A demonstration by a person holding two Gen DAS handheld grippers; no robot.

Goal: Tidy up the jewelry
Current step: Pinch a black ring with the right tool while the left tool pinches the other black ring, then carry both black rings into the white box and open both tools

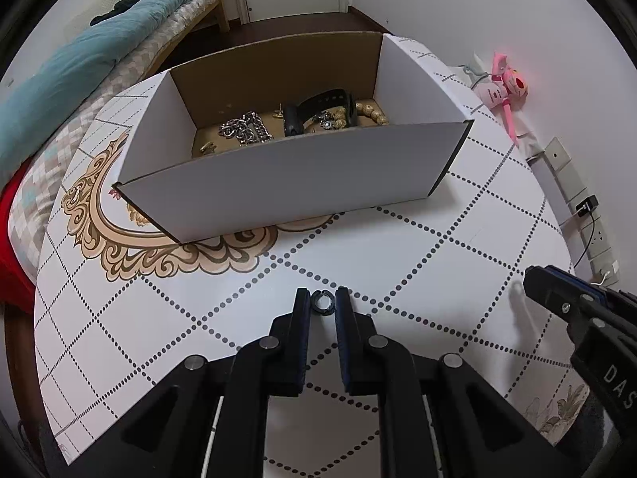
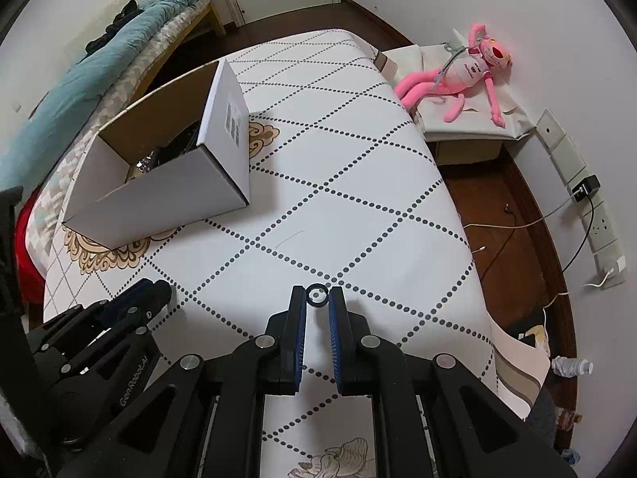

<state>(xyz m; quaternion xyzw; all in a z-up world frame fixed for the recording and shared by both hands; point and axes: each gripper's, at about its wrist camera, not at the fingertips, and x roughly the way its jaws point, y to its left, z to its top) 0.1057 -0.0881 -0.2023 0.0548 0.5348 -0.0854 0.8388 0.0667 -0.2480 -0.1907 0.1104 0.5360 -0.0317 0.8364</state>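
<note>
My left gripper (image 1: 322, 298) points down at the patterned tabletop (image 1: 398, 247) and is shut on a small dark ring (image 1: 321, 312) pinched between its fingertips. My right gripper (image 2: 317, 292) is likewise shut on a second dark ring (image 2: 317, 306), just above the table. The two grippers stand side by side: the right gripper (image 1: 535, 285) shows at the right edge of the left wrist view, and the left gripper (image 2: 159, 290) at the lower left of the right wrist view. Beyond them stands an open white cardboard box (image 1: 294, 175) (image 2: 167, 203) holding a silver chain (image 1: 247, 129), a black strap (image 1: 318, 105) and gold beads (image 1: 372, 113).
The table's right edge (image 2: 466, 239) drops to a wooden floor with cables (image 2: 513, 225), a power strip (image 2: 601, 235) and a water bottle (image 2: 571, 366). A pink plush toy (image 2: 466, 75) lies on a low stand. A bed with a teal blanket (image 1: 79, 59) runs along the left.
</note>
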